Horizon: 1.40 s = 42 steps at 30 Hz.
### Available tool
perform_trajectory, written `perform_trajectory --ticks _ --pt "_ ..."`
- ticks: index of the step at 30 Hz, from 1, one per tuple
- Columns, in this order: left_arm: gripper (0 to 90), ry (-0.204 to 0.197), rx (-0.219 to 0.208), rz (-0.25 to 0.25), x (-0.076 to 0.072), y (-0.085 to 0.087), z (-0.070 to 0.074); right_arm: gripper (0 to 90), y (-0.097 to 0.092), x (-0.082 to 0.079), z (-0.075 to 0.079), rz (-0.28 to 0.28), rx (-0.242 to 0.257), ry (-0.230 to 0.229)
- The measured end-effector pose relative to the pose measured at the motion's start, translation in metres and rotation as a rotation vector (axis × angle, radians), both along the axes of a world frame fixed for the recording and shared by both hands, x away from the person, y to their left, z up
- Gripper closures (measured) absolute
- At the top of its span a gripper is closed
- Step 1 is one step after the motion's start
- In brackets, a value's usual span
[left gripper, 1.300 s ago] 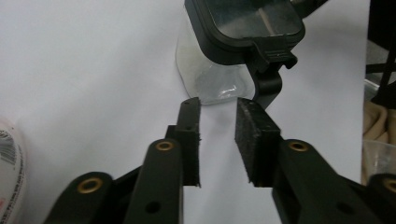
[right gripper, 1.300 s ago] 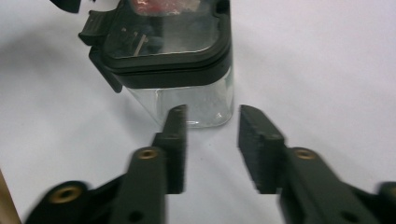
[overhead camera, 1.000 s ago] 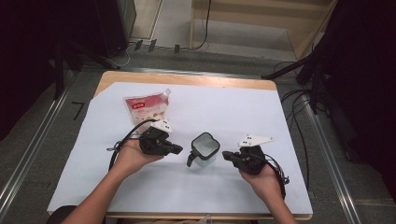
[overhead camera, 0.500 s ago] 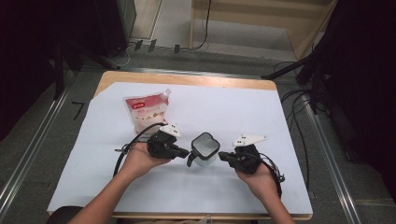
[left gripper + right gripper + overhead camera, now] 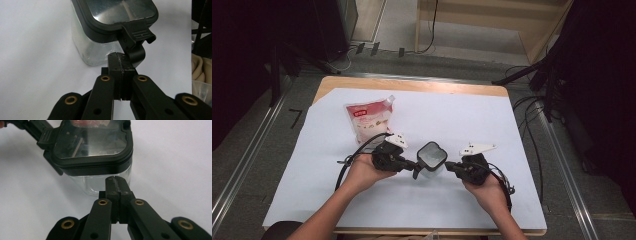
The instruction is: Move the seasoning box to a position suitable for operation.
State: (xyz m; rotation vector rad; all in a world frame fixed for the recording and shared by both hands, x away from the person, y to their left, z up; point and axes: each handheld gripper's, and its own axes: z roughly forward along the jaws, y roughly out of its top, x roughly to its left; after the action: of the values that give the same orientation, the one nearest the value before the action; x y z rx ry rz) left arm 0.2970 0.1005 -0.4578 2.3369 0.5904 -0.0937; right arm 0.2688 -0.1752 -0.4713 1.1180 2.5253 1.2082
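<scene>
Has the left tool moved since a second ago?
Yes. In the high view the left tool has shifted right, away from the red-and-white pouch, up to the clear black-lidded container.

A clear square container [image 5: 432, 159] with a dark-rimmed lid stands on the white table cover [image 5: 472, 120]. The left gripper [image 5: 408, 164] meets its left side with jaws together; the right gripper [image 5: 450, 165] meets its right side likewise. A red-and-white pouch [image 5: 368, 119] lies just behind the left hand [image 5: 362, 172].
</scene>
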Motion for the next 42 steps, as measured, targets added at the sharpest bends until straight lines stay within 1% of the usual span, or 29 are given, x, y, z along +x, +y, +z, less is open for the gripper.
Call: perform_trajectory --ticks 2,3,5,8,9,11,12,13,16,19,22,24,26,28,29,31,32,33,38,40,42 --pt "90.0 -0.003 -0.006 -0.010 0.000 -0.001 0.000 90.0 0.000 0.002 0.000 -0.009 0.003 -0.004" --pt "90.0 -0.007 -0.016 -0.007 -0.001 -0.001 0.000 90.0 0.000 0.003 0.000 -0.016 0.005 0.002" --pt "90.0 -0.009 -0.020 -0.003 -0.002 -0.002 0.000 90.0 -0.001 0.005 0.000 -0.025 0.009 0.004" --pt "90.0 -0.009 -0.022 -0.011 -0.002 -0.003 0.000 90.0 -0.001 0.006 0.000 -0.036 0.014 0.006" --pt "90.0 -0.015 -0.014 -0.010 -0.004 -0.004 0.000 90.0 -0.001 0.007 0.000 -0.041 0.019 0.004" --pt "90.0 -0.012 -0.010 -0.008 -0.004 -0.005 0.000 90.0 -0.001 0.007 0.000 -0.047 0.020 0.006" --pt "90.0 -0.014 -0.016 -0.013 -0.004 -0.006 0.000 90.0 0.000 0.008 0.000 -0.046 0.020 0.004" --pt "90.0 -0.010 -0.025 -0.006 -0.005 -0.007 -0.001 90.0 0.000 0.008 -0.001 -0.051 0.018 0.002" --pt "90.0 -0.012 -0.030 -0.006 -0.006 -0.009 -0.001 90.0 0.002 0.009 0.000 -0.061 0.015 0.004" --pt "90.0 -0.012 -0.028 -0.013 -0.007 -0.010 -0.001 90.0 0.003 0.010 -0.001 -0.066 0.017 -0.003" --pt "90.0 -0.010 -0.023 -0.016 -0.008 -0.013 -0.001 90.0 0.004 0.010 -0.001 -0.074 0.016 -0.001" --pt "90.0 -0.009 -0.030 -0.020 -0.009 -0.015 -0.002 90.0 0.004 0.011 -0.001 -0.075 0.018 0.002" --pt "90.0 -0.012 -0.024 -0.025 -0.010 -0.016 -0.003 90.0 0.005 0.011 -0.001 -0.081 0.017 0.002" --pt "90.0 -0.014 -0.022 -0.026 -0.012 -0.019 -0.003 90.0 0.007 0.011 -0.001 -0.082 0.015 -0.003" --pt "90.0 -0.010 -0.030 -0.028 -0.013 -0.022 -0.005 90.0 0.008 0.011 -0.001 -0.085 0.018 0.001" --pt "90.0 -0.005 -0.026 -0.028 -0.014 -0.024 -0.006 90.0 0.008 0.011 -0.001 -0.083 0.015 -0.002" --pt "90.0 -0.009 -0.025 -0.027 -0.015 -0.025 -0.006 90.0 0.009 0.011 -0.001 -0.082 0.013 -0.005" --pt "90.0 -0.005 -0.031 -0.021 -0.016 -0.027 -0.007 90.0 0.010 0.012 -0.002 -0.080 0.010 -0.011" --pt "90.0 -0.010 -0.030 -0.027 -0.017 -0.031 -0.008 90.0 0.010 0.012 -0.002 -0.084 0.010 -0.014" --pt "90.0 -0.006 -0.047 -0.017 -0.018 -0.034 -0.009 90.0 0.010 0.013 -0.003 -0.090 0.012 -0.018" --pt "90.0 -0.002 -0.052 -0.018 -0.019 -0.037 -0.010 90.0 0.011 0.015 -0.004 -0.096 0.010 -0.021"
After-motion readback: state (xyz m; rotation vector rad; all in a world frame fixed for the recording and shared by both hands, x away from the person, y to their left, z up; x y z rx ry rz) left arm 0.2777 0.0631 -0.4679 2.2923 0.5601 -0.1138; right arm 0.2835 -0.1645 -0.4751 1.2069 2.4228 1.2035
